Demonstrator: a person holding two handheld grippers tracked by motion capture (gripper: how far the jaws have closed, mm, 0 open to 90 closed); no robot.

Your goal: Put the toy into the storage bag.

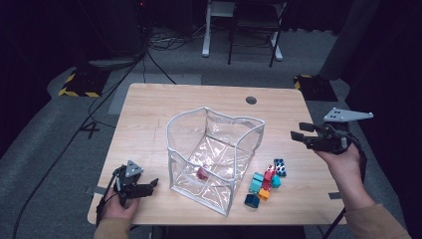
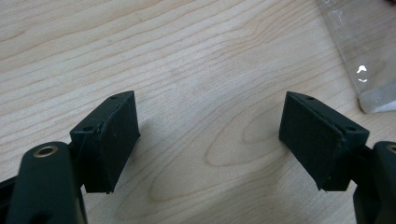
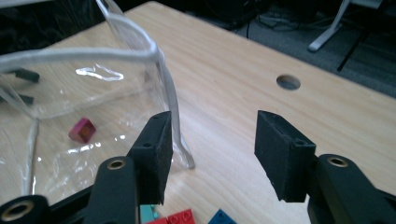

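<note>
Here the right gripper (image 1: 297,131) hangs above the table (image 1: 149,114), its jaws apart with nothing between them, just past the blocks (image 1: 263,180) heaped beside the clear bin (image 1: 215,117). One pink block (image 3: 82,129) lies inside the bin. The left gripper (image 1: 153,183) rests near the table's front corner, jaws wide and empty.

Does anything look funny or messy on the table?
A little. The clear bag sags crookedly, its rim bent out of square, with one pink block alone inside. The other blocks lie in a jumble beside it on the table.
</note>
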